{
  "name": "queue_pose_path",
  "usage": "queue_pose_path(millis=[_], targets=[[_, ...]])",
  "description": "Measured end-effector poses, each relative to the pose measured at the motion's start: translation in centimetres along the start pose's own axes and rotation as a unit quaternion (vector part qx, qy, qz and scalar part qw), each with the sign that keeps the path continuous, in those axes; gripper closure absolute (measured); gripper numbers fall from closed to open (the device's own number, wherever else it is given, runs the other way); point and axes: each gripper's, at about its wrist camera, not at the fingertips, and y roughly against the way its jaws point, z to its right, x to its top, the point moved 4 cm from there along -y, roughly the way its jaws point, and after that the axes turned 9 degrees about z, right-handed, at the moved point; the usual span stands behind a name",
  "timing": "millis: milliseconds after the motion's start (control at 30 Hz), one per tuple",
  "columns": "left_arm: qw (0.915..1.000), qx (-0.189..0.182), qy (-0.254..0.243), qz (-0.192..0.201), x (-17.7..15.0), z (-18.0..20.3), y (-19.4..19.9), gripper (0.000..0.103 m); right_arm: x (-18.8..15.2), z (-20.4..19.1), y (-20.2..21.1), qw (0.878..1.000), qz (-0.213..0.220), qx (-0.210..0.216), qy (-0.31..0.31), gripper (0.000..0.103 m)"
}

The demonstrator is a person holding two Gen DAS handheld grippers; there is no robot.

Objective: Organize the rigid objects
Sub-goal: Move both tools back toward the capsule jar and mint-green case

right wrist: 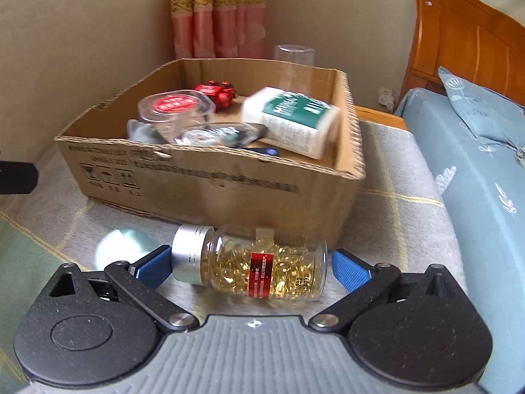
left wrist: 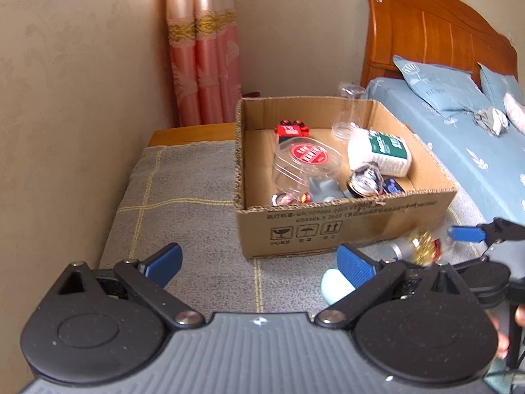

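Open brown cardboard box [right wrist: 210,177] on the grey checked blanket [left wrist: 183,216], already loaded: white carton with green label [right wrist: 292,121], clear plastic tub with red-labelled lid [right wrist: 175,105], red toy truck [right wrist: 218,92], clear upturned cup [right wrist: 293,62] at the far wall. Further small items lower in the box, too blurred to name.

In front of the box's near wall, on the blanket: clear glass bottle of golden capsules with silver cap [right wrist: 259,262], lying on its side. Long axis crosswise to the right gripper [right wrist: 252,267], cap toward that gripper's left finger, base toward its right. Jaws spread wide, blue pads flanking both ends; possibly brushing the cap, hard to judge through the fisheye. Nothing clamped yet. Closing along this axis would press cap and base, probably a workable hold.

Pale mint rounded object [right wrist: 124,243] just beside the cap.

Left gripper [left wrist: 259,266] spread wide too, holding nothing, farther from the bottle; right gripper clearly nearer.
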Motion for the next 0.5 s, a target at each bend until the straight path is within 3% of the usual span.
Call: queue_pose_path(millis=[167,300,500], targets=[[0.9985,-0.026,-0.043,-0.02,-1.0,2.1,-1.1,0.003,-1.3,2.6,-0.5,0.999,-0.021,-0.041,0.0,0.0],[0.9941,-0.058,-0.079,-0.047,-2.5,4.0,-2.3,0.003,-2.3,3.6,-0.6,0.999,-0.026,-0.023,-0.016,0.0],[0.9889,-0.088,-0.082,-0.087,-4.6,5.4,-4.5,0.003,-2.3,3.4,-0.6,0.999,-0.027,-0.017,-0.009,0.0]])
